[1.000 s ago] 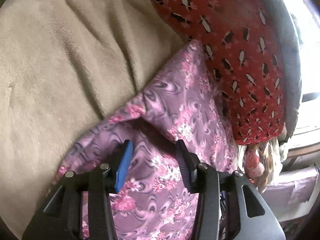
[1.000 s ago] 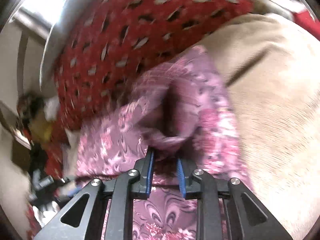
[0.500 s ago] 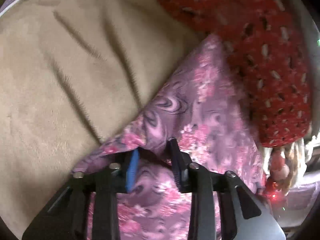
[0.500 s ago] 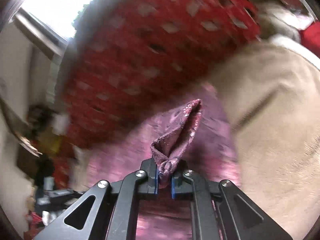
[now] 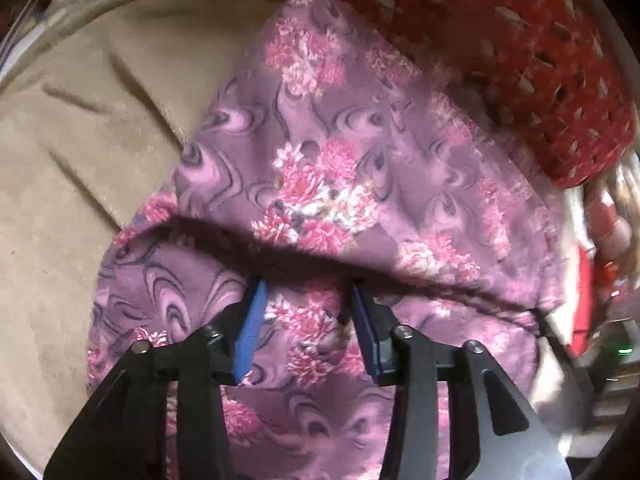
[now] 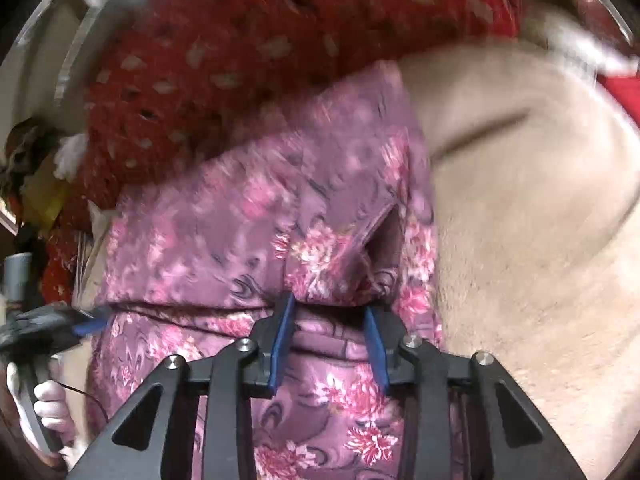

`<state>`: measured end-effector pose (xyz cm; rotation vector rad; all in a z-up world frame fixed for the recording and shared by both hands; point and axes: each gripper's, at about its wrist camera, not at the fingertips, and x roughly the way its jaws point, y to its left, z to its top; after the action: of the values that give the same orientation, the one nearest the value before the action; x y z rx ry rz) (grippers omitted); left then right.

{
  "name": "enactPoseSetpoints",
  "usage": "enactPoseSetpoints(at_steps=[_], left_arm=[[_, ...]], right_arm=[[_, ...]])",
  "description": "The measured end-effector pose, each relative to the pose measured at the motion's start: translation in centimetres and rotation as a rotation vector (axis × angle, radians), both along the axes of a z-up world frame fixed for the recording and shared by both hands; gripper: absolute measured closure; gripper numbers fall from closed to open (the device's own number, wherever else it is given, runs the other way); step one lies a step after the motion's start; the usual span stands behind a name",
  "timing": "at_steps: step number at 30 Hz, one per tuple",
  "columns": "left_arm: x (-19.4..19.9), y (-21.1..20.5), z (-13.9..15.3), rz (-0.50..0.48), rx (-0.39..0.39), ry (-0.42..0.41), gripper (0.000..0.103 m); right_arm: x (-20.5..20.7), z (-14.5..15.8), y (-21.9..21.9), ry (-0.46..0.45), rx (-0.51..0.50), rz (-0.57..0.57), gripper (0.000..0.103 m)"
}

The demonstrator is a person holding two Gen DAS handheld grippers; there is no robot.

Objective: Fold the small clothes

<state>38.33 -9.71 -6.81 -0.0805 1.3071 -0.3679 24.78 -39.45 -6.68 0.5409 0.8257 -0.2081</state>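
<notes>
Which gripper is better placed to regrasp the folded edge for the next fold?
Roughly even; slight edge to the right gripper, whose opening jaws straddle the purple floral garment's bunched fold.

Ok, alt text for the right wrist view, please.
The right gripper, jaws opening, sits at the folded edge of a purple floral garment on a beige blanket. A red patterned cloth lies beyond, and the left gripper shows at the left edge.
</notes>
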Motion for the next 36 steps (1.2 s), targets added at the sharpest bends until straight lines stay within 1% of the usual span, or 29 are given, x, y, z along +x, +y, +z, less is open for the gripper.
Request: enactPoseSetpoints(at_steps=[1,2,4,5,7,8,10,13,15,16,17,18,20,22,24,25,27,29,31,32,34,36], left_arm=[[-0.8,0.1,0.7,-0.010,0.006,-0.023,0.063],[-1.5,0.2,1.0,-0.028,-0.012,-0.014,0.063],[-3.6,0.6,1.3,-0.067,-0.049,0.020,0.063],[-4.7,0.8,1.1,-0.080,-0.041,0.030,0.063],[-7.3,1.0,0.0,-0.116,0.024,0.057,0.063],[-8.7,1.3,-0.3,-0.126,0.041,0.047,0.063],[-11.0,1.8,-0.2,-0.140,0.054,0.027,0.061],[-14.0,3.0,-0.8,-0.158,0.050,0.069,0.057],[-15.6,3.6,-1.1,-0.172,0.058,0.096,0.057],[-16.3,4.0,-1.1,-0.176,0.061,0.098,0.057],[-17.0,4.4,-1.0,-0.179,0.059,0.103,0.057],[-17.5,4.9,-1.0,-0.180,0.056,0.116,0.057],[-18.6,6.3,-0.9,-0.170,0.023,0.173,0.057],[-19.2,7.9,0.0,-0.142,-0.031,0.211,0.057],[-19.7,10.7,0.8,-0.098,-0.074,0.204,0.057],[-19.8,12.3,1.1,-0.074,-0.083,0.184,0.057],[-20.0,15.1,1.6,-0.032,-0.086,0.155,0.057],[-20.2,17.2,1.2,0.017,-0.087,0.150,0.057],[-20.2,19.7,0.5,0.050,-0.099,0.178,0.057],[-20.2,20.8,-0.1,0.059,-0.113,0.201,0.057],[-20.6,21.5,-1.2,0.062,-0.145,0.239,0.057],[-21.0,22.5,-2.1,0.046,-0.186,0.280,0.056]], right_arm=[[-0.1,0.5,0.2,0.031,0.004,0.014,0.068],[-0.5,0.9,0.5,0.052,0.022,0.035,0.067],[-1.9,1.4,1.4,0.087,0.053,0.101,0.061],[-2.9,1.2,2.2,0.122,0.050,0.132,0.055],[-5.1,0.0,3.5,0.203,0.022,0.166,0.054],[-6.1,-0.3,4.0,0.218,0.012,0.174,0.053],[-9.3,-0.4,5.4,0.204,-0.025,0.172,0.053],[-13.0,-1.0,6.7,0.230,-0.003,0.153,0.046],[-14.7,-1.0,7.6,0.249,-0.033,0.159,0.043],[-15.2,-0.9,7.9,0.254,-0.051,0.156,0.040],[-15.9,-1.2,8.3,0.266,-0.043,0.152,0.030],[-16.3,-1.5,8.6,0.277,-0.017,0.161,0.025],[-16.5,-1.2,9.3,0.275,-0.026,0.170,0.025],[-17.4,-0.2,9.6,0.246,0.007,0.157,0.026],[-19.3,1.0,8.7,0.187,0.054,0.128,0.026],[-20.4,1.5,8.2,0.166,0.057,0.113,0.025],[-22.8,1.8,7.0,0.155,0.039,0.078,0.025],[-24.7,1.2,6.1,0.164,0.047,0.058,0.025],[-27.3,-0.1,5.1,0.176,0.074,0.036,0.025],[-28.0,-0.8,4.9,0.173,0.097,0.028,0.024],[-29.6,-1.8,4.7,0.157,0.152,0.020,0.024],[-29.6,-2.7,5.4,0.142,0.201,0.023,0.024]])
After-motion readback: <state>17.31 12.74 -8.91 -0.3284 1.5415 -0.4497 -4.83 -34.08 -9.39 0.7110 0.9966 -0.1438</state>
